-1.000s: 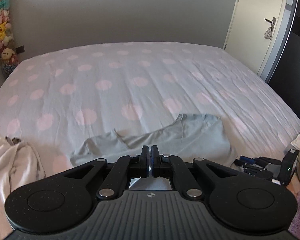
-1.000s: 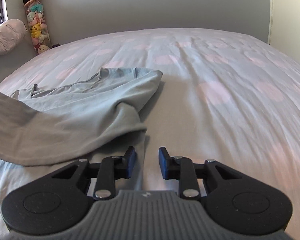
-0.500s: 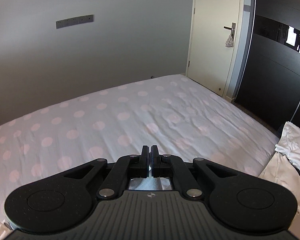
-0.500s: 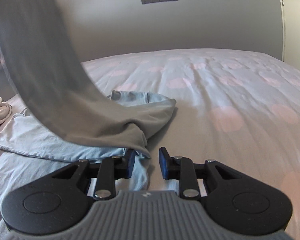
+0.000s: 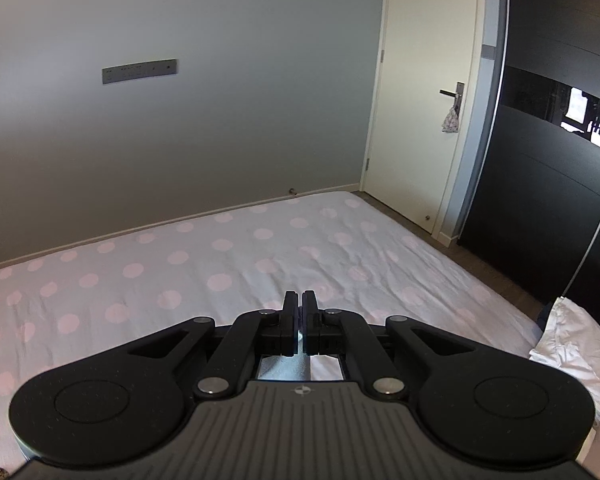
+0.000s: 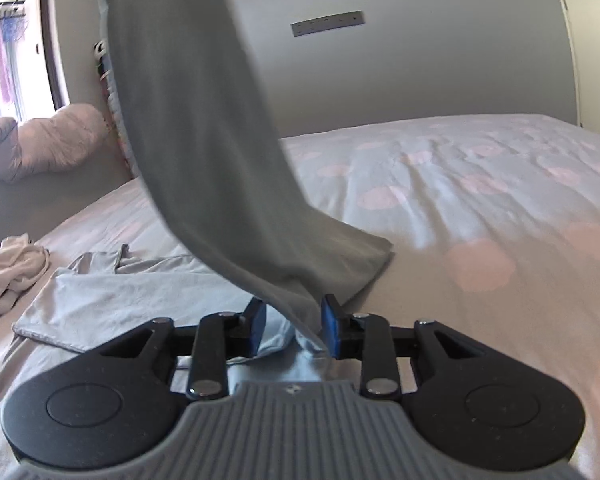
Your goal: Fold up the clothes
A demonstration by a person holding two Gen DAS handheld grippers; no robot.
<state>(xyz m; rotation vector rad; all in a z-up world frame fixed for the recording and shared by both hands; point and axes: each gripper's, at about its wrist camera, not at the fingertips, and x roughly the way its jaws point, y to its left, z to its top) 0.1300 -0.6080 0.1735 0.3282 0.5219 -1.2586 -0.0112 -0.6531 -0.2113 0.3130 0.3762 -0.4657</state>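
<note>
A grey-blue garment (image 6: pixel 204 120) hangs in a long band from the top left of the right wrist view down onto the bed. Its lower part lies flat (image 6: pixel 112 292) on the sheet. My right gripper (image 6: pixel 294 320) is open, low over the bed, and the band's lower fold passes between its blue-padded fingers (image 6: pixel 332 320). My left gripper (image 5: pixel 300 300) is shut and raised high above the dotted sheet (image 5: pixel 260 256). A sliver of pale fabric (image 5: pixel 284 368) shows under its closed jaws. The rest of the garment is hidden in that view.
The bed (image 6: pixel 480 200) has a pale sheet with pink dots. A crumpled white garment (image 6: pixel 8 272) lies at its left edge, a pink duvet (image 6: pixel 40 140) behind it. White cloth (image 5: pixel 576 352) sits at the right edge. A door (image 5: pixel 416 120) and dark wardrobe (image 5: pixel 560 160) stand beyond.
My left gripper rose and tilted up, pulling the garment into a tall hanging band. The cloth's lower fold has come in between my right gripper's open fingers.
</note>
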